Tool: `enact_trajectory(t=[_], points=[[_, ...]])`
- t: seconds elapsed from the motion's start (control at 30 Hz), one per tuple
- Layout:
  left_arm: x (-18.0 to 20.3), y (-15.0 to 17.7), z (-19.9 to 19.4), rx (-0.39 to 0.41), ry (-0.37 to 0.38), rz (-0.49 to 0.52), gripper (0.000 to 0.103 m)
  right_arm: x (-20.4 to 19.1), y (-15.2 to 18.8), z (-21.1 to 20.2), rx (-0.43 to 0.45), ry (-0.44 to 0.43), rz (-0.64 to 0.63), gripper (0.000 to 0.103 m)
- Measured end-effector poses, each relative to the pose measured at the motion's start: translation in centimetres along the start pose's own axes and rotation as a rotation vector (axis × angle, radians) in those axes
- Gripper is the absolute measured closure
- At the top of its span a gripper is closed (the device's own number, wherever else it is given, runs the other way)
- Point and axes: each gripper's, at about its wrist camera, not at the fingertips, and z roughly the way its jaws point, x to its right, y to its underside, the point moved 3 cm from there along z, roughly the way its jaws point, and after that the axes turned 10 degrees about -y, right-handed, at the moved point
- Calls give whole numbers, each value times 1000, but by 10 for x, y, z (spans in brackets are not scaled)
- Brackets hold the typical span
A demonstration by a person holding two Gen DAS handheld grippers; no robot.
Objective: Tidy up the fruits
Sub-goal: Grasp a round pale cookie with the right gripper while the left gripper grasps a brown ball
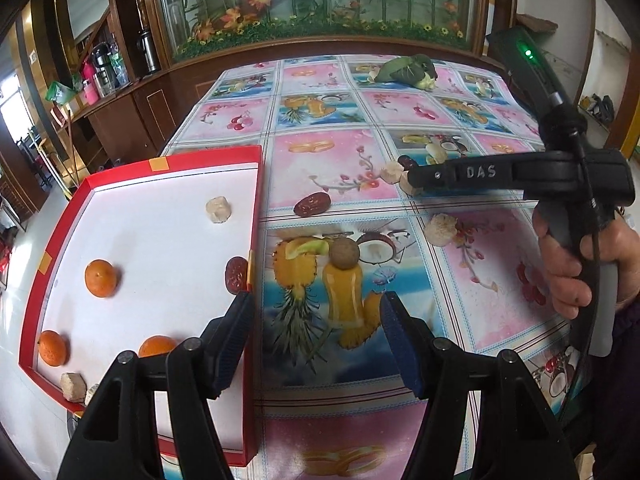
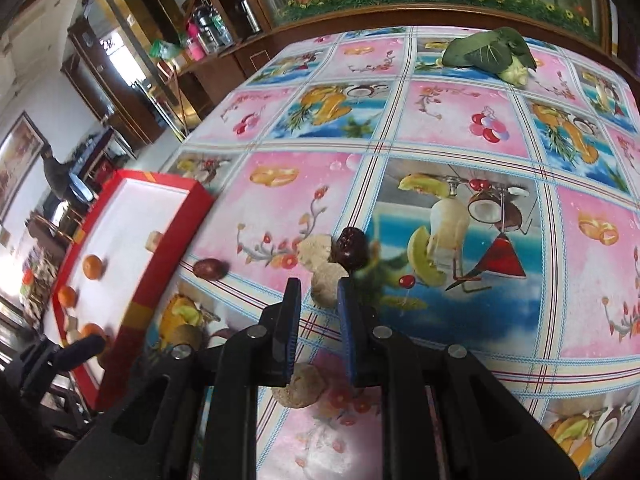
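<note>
The table [image 1: 352,152], under a glossy cloth printed with fruit pictures, carries a shallow red cardboard tray with a white floor [image 1: 256,216] at its left edge. I count three small oranges [image 1: 101,278] in the tray, plus one dark red date [image 1: 236,276] against its right wall, one pale beige cut chunk [image 1: 218,209] near its far end and two more pale chunks at its near corner.

Out on the cloth lie another dark red date [image 1: 312,204] just beside the tray, one round brown fruit [image 1: 344,253] near the middle, and a pale chunk [image 1: 440,230] towards the right. Further on sit two pale chunks and a third date close together.

The left tongs [image 1: 316,344] hang spread wide above the table at the tray's right wall, gripping nothing. The right tongs [image 2: 318,320], held by a hand [image 1: 580,268], are partly parted around a pale round chunk [image 2: 326,288], not visibly pressing it. A green leafy vegetable [image 1: 408,68] rests near the far edge.
</note>
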Motion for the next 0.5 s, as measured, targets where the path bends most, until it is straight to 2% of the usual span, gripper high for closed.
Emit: enact_trajectory(t=[0.13,0.2,0.27,0.37,0.5], points=[[-1,3,1,-5,17,-7,38,-2,0,2,9,21,-27,80],[-1,3,2,-7,24,-8,38,-4,0,2,10,18,-35,72],[0,4,2,-10,33,-10,38,-8,1,3,1,32,-48,57],[1,4,2,-10,43,-7,38,-13,3,6,11,50,-79,57],[1,3,2,-9,53,-11,38,-5,3,13,5,136,-75,58]])
